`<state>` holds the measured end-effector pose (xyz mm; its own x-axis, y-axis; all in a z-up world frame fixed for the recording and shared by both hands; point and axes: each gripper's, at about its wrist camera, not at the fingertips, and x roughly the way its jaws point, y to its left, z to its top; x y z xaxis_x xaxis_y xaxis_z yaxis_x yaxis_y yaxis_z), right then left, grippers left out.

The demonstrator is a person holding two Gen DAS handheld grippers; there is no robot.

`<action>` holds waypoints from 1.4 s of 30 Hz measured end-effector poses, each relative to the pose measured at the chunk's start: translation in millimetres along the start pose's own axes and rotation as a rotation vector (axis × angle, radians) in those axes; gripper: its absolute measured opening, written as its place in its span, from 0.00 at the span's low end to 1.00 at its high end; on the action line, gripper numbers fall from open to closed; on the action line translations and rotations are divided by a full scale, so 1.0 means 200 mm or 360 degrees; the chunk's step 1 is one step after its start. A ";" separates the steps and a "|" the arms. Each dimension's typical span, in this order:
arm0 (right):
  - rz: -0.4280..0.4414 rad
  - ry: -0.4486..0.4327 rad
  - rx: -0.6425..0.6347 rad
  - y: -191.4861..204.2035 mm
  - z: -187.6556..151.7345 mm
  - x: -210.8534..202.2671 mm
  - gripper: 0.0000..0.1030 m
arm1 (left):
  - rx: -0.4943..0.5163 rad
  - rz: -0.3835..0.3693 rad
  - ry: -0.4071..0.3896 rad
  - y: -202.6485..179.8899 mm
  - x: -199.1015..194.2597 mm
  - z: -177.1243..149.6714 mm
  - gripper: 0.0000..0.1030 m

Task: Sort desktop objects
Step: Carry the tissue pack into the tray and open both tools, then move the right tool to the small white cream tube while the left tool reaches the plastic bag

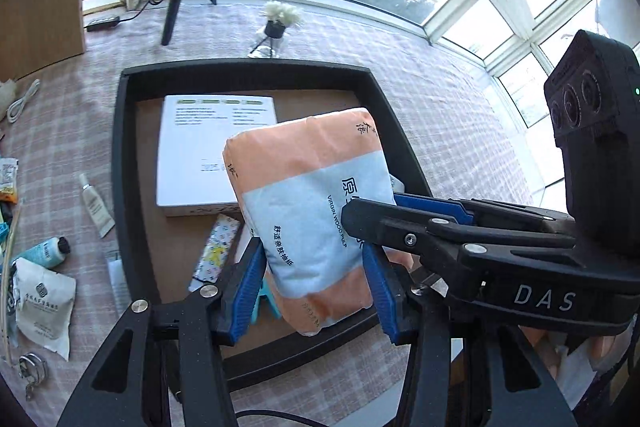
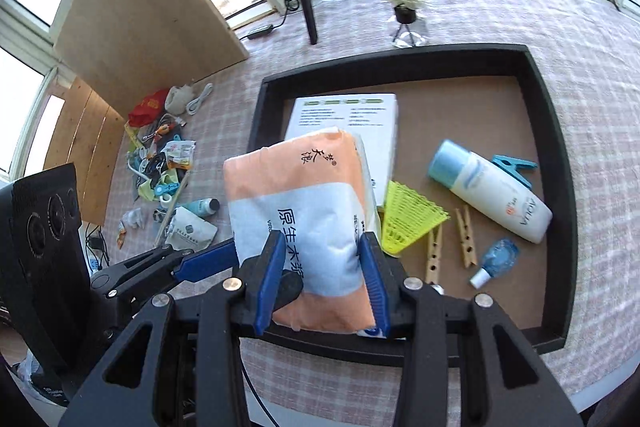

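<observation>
Gripping from both sides now: the left gripper [image 1: 316, 283] and the right gripper [image 2: 324, 283] each have their blue fingers [image 2: 270, 275] pressed tight on one tissue pack [image 1: 308, 211], held above the near edge of the black tray [image 1: 120, 163]. Far left on the bench [image 2: 480, 367], a jumbled pile of small items [image 2: 160, 163] is too tangled to count. Nearer lie one teal bottle [image 1: 44, 253], one white pouch [image 1: 44, 307] and one small tube [image 1: 96, 205]. Inside the tray: one white box [image 1: 196, 151], partly hidden behind the pack; one yellow shuttlecock [image 2: 408, 217]; two wooden pegs [image 2: 466, 237]; one blue clip [image 2: 514, 167], half covered by one white lotion bottle [image 2: 496, 195]; one tiny spray bottle [image 2: 496, 261]. A patterned packet [image 1: 216, 247] peeks out under the pack, its far end cut off. Open brown floor remains along the tray's back and right side.
</observation>
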<state>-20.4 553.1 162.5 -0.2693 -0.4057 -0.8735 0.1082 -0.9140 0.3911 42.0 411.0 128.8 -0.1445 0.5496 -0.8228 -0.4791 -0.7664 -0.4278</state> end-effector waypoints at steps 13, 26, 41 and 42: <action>-0.0155 -0.0212 0.0182 -0.46 -0.07 -0.28 0.38 | 0.0051 -0.0032 0.0049 -0.20 0.12 0.02 0.45; 0.0014 -0.0074 -0.0026 -0.15 -0.04 -0.09 0.38 | -0.0197 0.0187 -0.0101 0.35 -0.26 -0.11 0.45; 0.0048 0.0091 -0.0337 0.76 0.05 0.38 0.42 | -0.0859 0.0461 -0.0151 1.60 -0.79 -0.51 0.49; 0.0023 0.0110 -0.0362 0.80 0.06 0.43 0.42 | -0.0922 0.0453 -0.0142 1.67 -0.80 -0.53 0.52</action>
<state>-37.8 371.1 152.9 -0.2008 -0.4112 -0.8891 0.3264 -0.8839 0.3351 -3.7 31.5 77.1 -0.2801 0.3050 -0.9102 0.1290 -0.9276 -0.3505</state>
